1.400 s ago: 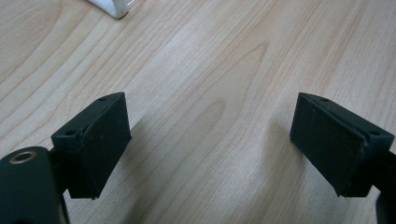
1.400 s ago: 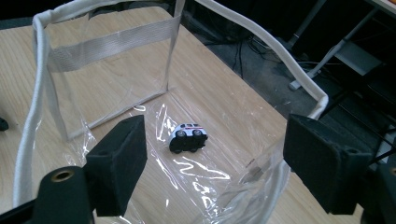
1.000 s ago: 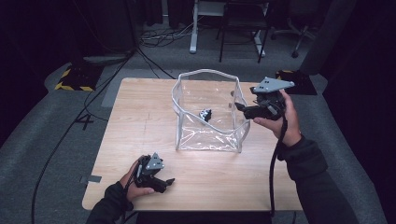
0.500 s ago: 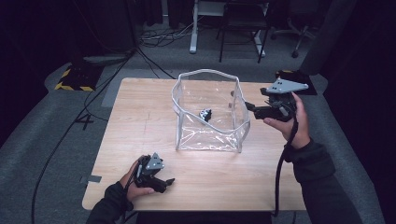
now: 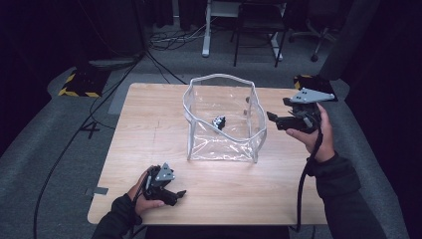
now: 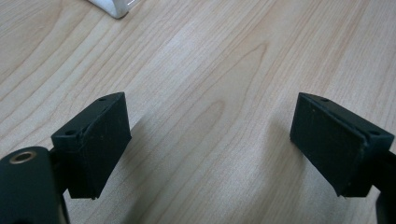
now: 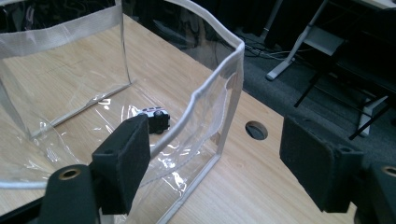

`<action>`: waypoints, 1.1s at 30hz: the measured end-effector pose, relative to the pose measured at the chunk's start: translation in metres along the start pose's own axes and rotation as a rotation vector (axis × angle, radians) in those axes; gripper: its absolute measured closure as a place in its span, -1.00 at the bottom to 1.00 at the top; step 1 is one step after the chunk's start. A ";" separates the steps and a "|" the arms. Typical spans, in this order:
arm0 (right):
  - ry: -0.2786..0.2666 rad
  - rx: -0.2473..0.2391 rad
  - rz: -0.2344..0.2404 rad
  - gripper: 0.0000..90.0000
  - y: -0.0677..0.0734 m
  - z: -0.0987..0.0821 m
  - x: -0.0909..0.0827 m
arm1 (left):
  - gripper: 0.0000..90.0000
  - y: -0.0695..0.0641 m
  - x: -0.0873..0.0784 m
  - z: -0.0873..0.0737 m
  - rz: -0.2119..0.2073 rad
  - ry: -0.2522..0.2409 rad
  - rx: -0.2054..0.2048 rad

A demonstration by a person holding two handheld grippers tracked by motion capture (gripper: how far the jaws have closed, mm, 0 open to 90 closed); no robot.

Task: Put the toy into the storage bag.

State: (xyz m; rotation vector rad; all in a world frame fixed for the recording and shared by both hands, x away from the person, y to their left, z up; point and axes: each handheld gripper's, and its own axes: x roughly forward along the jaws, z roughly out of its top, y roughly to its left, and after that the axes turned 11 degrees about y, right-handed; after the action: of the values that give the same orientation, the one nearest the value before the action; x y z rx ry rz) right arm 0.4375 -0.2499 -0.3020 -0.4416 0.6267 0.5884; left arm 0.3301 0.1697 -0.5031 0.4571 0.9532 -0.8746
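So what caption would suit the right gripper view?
Open claw facing a clear bag with a small toy car inside.

Open top, bare wood all round.
Clear plastic white-trimmed bag (image 5: 224, 119) stands mid light wooden table (image 5: 149, 129), mouth unobstructed; small black-white toy car (image 7: 154, 119) lies inside. Round cable hole (image 7: 256, 130) just beside its wall; near edge free.
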 end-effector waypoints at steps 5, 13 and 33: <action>0.009 0.007 0.000 -0.44 -0.004 -0.007 0.003 | -0.72 0.000 0.000 0.000 0.000 0.000 0.000; 0.041 0.023 -0.004 -0.39 -0.008 -0.018 0.009 | -0.72 0.000 0.000 0.000 -0.001 0.000 0.000; 0.115 0.031 0.038 -0.38 0.000 -0.049 0.032 | -0.72 0.000 0.000 0.000 0.002 0.000 0.001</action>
State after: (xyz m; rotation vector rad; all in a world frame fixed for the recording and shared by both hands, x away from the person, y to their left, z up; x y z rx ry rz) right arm 0.4380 -0.2649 -0.3585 -0.4376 0.7541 0.5912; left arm 0.3301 0.1698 -0.5030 0.4587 0.9521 -0.8736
